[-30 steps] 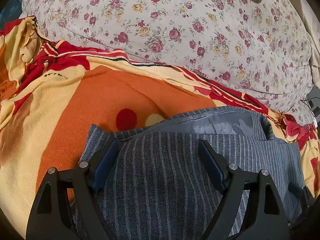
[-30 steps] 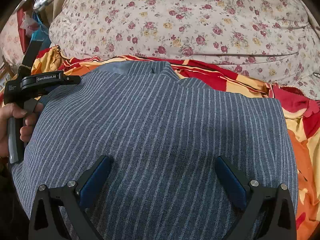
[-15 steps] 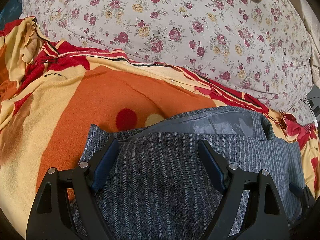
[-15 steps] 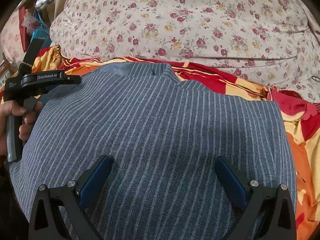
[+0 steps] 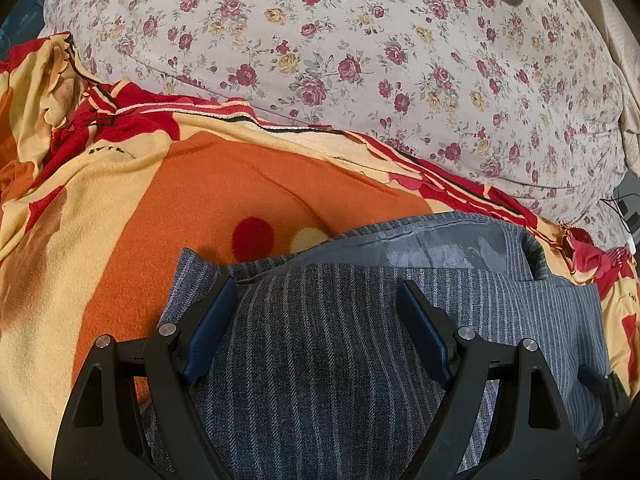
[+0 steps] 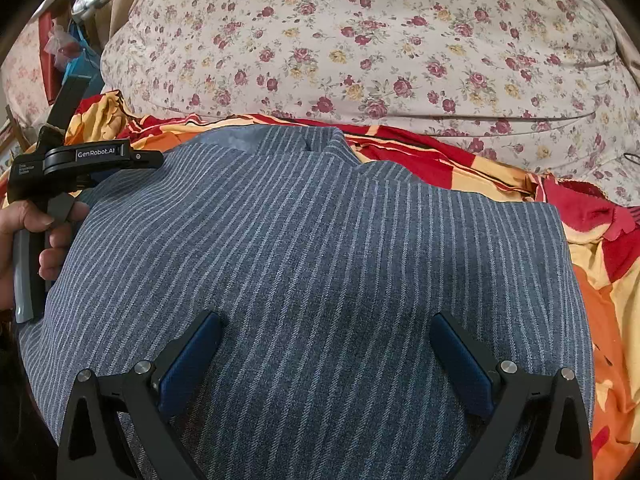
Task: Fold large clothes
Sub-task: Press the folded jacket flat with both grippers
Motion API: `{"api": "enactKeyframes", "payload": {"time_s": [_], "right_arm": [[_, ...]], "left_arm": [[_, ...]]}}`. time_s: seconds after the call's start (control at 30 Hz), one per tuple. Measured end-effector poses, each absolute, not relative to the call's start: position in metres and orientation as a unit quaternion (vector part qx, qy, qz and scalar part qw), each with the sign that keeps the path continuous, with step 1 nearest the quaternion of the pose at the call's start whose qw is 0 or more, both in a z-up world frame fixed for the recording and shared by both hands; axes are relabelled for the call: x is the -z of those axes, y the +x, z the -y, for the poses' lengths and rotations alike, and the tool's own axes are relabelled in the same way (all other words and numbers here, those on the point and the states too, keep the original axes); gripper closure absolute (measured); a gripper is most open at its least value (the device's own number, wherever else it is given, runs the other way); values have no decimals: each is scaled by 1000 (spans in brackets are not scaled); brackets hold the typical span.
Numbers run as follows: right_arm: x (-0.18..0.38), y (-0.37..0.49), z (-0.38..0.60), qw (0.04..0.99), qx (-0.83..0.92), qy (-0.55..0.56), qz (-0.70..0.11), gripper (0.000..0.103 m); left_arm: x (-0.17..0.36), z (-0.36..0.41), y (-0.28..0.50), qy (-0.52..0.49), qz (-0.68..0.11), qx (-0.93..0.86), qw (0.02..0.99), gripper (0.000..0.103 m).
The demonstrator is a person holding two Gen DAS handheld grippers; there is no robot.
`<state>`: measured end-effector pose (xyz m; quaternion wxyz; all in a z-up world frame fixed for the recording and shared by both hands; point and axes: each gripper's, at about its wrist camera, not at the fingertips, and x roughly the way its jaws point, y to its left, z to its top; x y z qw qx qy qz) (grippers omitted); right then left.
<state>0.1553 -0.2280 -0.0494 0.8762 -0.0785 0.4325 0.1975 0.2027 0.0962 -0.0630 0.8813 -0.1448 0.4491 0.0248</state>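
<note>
A blue-grey pinstriped jacket [image 6: 320, 240] lies folded flat on the bed and fills most of the right wrist view. In the left wrist view its left end [image 5: 320, 360] shows a strip of shiny grey lining [image 5: 440, 244] along the far edge. My left gripper [image 5: 316, 282] hovers open over that end, with nothing pinched between its blue pads. My right gripper [image 6: 325, 317] is open too, wide above the middle of the jacket. A hand [image 6: 36, 236] holds the left tool's handle at the jacket's left edge.
An orange, red and yellow blanket [image 5: 200, 200] covers the bed under the jacket. A bulky floral duvet [image 6: 380, 48] rises behind it. Clutter [image 6: 76, 60] stands at the far left, and a cable [image 5: 618, 204] lies at the right.
</note>
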Motion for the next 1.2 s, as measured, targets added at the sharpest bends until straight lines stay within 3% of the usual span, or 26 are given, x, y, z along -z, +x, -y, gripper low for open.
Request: {"api": "enactKeyframes", "payload": {"time_s": [0.57,0.73,1.2], "right_arm": [[51,157,227,876,-207,-72,-430,0],[52,158,228,876,-210,-69,-430,0],[52,158,225,875,-210,-71,-430,0]], "left_arm": [[59,-102,201,-173,-447,-18,878,21],[60,-103,201,-182,-443,-3,878,15],[63,-105,203,-190,-444,-8,876,14]]}}
